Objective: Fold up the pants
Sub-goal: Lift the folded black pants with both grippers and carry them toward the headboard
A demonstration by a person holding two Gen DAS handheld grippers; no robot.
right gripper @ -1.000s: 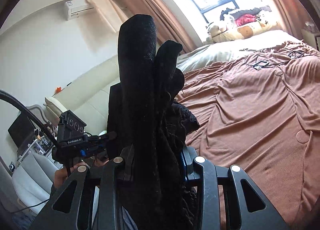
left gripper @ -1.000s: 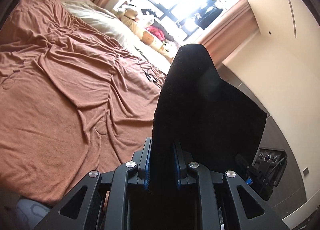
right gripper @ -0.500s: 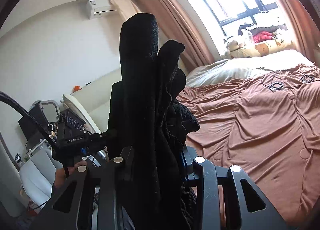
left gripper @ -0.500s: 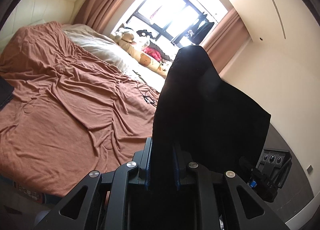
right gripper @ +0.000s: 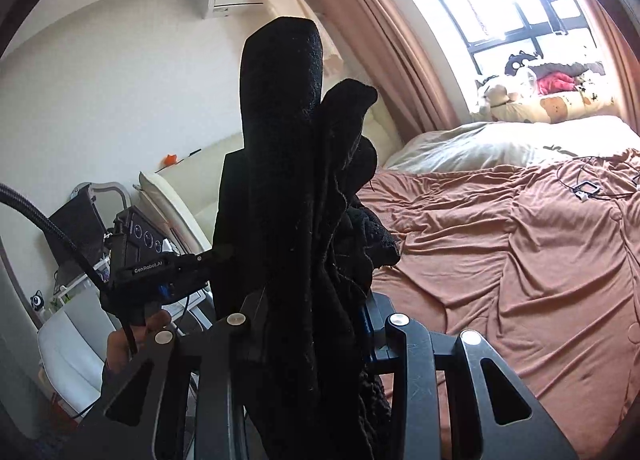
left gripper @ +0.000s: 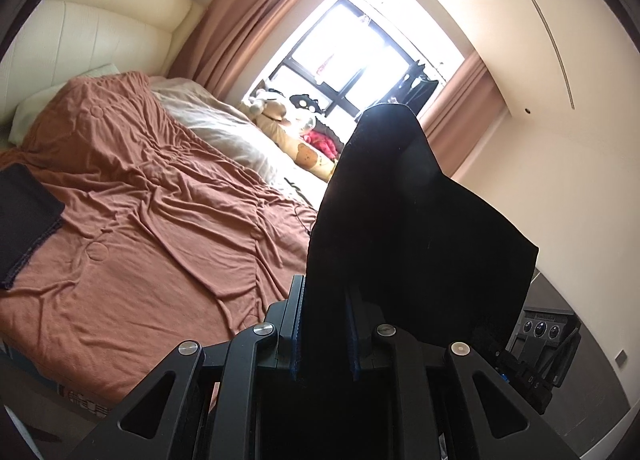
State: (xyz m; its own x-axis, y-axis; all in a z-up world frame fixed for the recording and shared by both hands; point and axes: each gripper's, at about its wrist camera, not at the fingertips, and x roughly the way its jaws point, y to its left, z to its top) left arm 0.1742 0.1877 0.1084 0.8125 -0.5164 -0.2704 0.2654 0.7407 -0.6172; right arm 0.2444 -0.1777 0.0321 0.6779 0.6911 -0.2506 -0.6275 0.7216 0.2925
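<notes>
Both grippers hold the black pants [left gripper: 404,228] up off the bed, above its near edge. The left gripper [left gripper: 325,324] is clamped narrow on a flat fold of the cloth, which rises between its fingers and spreads toward the right gripper. The right gripper [right gripper: 316,324] is closed on a thicker bunch of the same pants [right gripper: 288,164], which stands up in rolled humps past its fingertips.

The bed's rust-brown cover [left gripper: 152,220] lies rumpled but mostly bare, giving wide room ahead of both claws. A folded dark garment [left gripper: 24,220] rests at its left edge, and cables [right gripper: 588,188] lie toward the window side. A pale duvet [right gripper: 500,144] and stuffed toys [left gripper: 288,116] sit under the bright window [left gripper: 360,56]. Pink-brown curtains [left gripper: 256,20] hang on both sides.
</notes>
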